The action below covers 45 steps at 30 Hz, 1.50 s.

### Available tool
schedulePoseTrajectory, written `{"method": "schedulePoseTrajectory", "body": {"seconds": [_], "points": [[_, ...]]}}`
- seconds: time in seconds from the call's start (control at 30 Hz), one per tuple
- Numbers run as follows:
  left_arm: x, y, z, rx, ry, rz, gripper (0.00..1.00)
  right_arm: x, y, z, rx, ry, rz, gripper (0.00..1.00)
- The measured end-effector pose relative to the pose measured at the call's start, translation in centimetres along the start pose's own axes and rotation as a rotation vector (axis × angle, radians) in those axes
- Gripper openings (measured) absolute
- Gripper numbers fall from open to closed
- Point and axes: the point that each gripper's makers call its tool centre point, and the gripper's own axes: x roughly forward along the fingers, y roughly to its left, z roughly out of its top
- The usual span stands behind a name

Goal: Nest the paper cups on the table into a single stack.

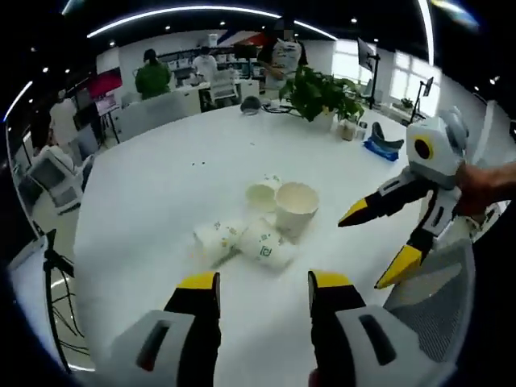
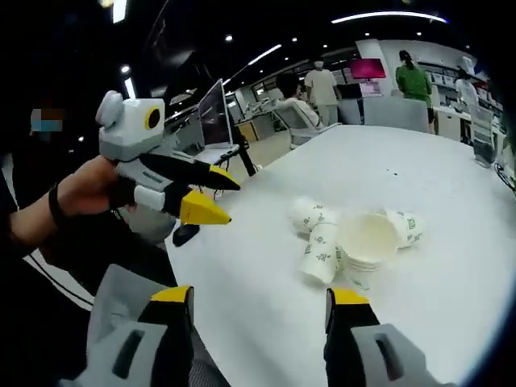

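Note:
Several white paper cups with green print sit mid-table. In the left gripper view two stand upright, a wide cup [image 1: 296, 206] and a smaller one [image 1: 260, 196] behind it, while two lie on their sides [image 1: 218, 239] [image 1: 267, 244]. My left gripper [image 1: 264, 282] is open just short of them, holding nothing. The right gripper [image 1: 372, 246] comes in from the right, open and empty. In the right gripper view my right gripper [image 2: 260, 296] is open before the upright cup [image 2: 367, 240] and a lying cup [image 2: 321, 252]. The left gripper [image 2: 225, 200] hovers left of the cups.
The white table [image 1: 161, 185] is wide, with a potted plant [image 1: 322, 93] and a blue item [image 1: 383, 148] at its far side. A grey mesh chair [image 1: 439, 298] stands by the near edge. Several people and desks are in the background.

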Motion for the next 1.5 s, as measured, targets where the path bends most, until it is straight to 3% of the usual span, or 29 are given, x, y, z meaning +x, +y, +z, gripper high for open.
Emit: {"method": "schedulePoseTrajectory", "body": {"seconds": [0.13,0.7,0.93,1.1,1.3,1.5], "points": [[-0.5,0.0,-2.1,-0.038,0.007,0.013,0.44,1.6,-1.1,-0.1,0.105,0.025,-0.038,0.63],[-2.9,0.6,-3.8,-0.076,-0.052,0.036,0.43,4.0,-3.3,-0.8,0.157,0.135,-0.125,0.63],[-3.3,0.4,-4.7,-0.079,-0.045,0.007,0.42,6.7,-4.1,-0.4,0.225,0.154,-0.181,0.62],[-3.7,0.6,-5.3,-0.083,-0.042,-0.001,0.43,7.1,-5.0,-0.5,0.235,0.199,-0.260,0.62],[-3.9,1.2,-6.3,-0.094,-0.038,-0.001,0.42,9.3,-7.2,-1.2,0.245,0.243,-0.325,0.62],[-4.0,0.8,-6.8,-0.109,-0.037,-0.007,0.42,10.7,-7.9,-2.3,0.200,0.298,-0.390,0.61]]}}
